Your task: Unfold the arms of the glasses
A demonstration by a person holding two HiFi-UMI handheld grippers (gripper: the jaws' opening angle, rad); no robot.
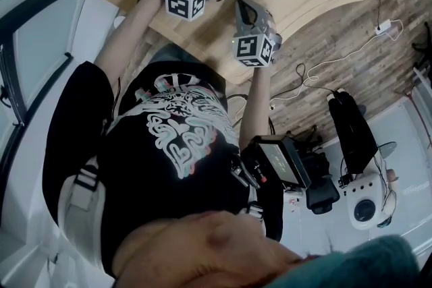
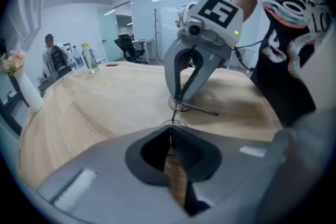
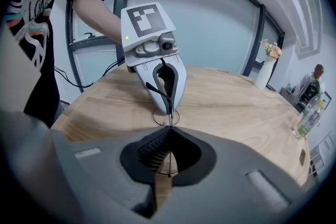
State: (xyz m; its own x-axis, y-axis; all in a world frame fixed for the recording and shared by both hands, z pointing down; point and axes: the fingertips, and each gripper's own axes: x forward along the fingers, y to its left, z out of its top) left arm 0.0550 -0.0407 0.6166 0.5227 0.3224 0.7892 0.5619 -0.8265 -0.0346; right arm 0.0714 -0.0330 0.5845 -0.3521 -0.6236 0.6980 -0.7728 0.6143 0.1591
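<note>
One vase (image 3: 261,75) holds flowers (image 3: 271,50); left tongs (image 2: 170,134), right tongs (image 3: 169,131) clamp glasses (image 2: 198,109).

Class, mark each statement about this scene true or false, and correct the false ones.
1. Both grippers work over a wooden table. True.
2. The left gripper's jaws stand wide apart. False: they are closed on the thin wire glasses.
3. A white vase with flowers stands near the table's edge. True.
4. The right gripper is clear of the glasses. False: its jaws are closed on them too.
5. The person wears a plain white shirt. False: the shirt is black with a pale print.
</note>
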